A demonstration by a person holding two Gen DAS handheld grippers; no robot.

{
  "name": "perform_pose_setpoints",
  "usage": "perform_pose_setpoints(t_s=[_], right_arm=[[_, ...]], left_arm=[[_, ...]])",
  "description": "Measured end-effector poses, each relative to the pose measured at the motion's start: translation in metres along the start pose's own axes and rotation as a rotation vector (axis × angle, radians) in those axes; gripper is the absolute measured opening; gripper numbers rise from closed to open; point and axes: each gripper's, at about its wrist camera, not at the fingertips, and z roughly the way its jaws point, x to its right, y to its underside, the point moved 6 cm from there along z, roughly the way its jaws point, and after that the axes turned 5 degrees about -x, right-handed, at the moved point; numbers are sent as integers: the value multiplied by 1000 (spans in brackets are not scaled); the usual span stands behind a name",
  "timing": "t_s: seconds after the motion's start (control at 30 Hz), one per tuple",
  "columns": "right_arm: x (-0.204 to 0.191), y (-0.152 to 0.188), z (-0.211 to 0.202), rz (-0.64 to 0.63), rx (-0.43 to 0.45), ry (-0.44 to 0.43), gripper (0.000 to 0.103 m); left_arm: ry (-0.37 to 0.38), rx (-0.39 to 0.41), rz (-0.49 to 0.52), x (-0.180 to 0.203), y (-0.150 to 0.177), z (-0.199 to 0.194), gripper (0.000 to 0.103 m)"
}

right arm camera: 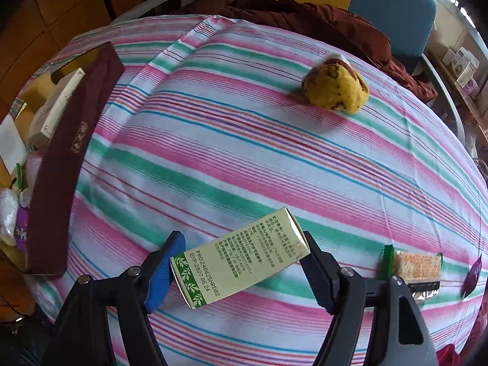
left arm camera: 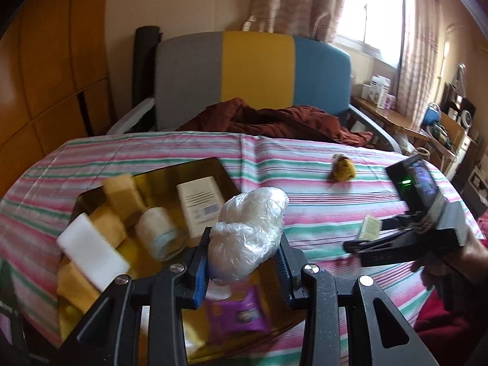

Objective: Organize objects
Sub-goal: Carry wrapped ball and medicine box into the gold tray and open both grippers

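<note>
Two grippers up: your left gripper is clamped on a plastic-wrapped bundle held over the gold tray, and your right gripper, pointing steeply down, grasps one green carton above the striped cloth. Only the right view shows one snack bar. One yellow plush toy lies far right.

Striped cloth bears tray, toy, snack bar.
</note>
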Motion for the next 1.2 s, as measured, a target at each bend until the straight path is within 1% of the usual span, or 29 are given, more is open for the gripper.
perform_pose_setpoints(t_s=[0.17,0.27,0.33,0.57,0.67,0.87,1.1,1.2], right_arm=[[-20,1,-33,29,95,-32,76],[-45,-2,-54,35,156,-60,76],[-65,-6,-65,28,192,-101,76],[-140,-6,-94,-65,290,-207,76],[-168,-5,-104,-116,322,-226,76],[-207,2,-107,-213,335,-243,76],[-219,9,-99,-227,316,-257,76],[-222,10,-95,-231,308,-261,76]], left_arm=[[-62,-9,-66,-46,15,-6,38],[-95,-16,-103,-68,23,-11,38],[-117,-14,-119,-82,29,-15,38],[-167,-13,-144,-106,42,-26,38],[-180,-11,-149,-114,46,-29,38],[-190,-14,-172,-124,53,-34,38],[-197,-29,-183,-132,63,-35,38],[-172,-40,-194,-136,67,-36,38]])
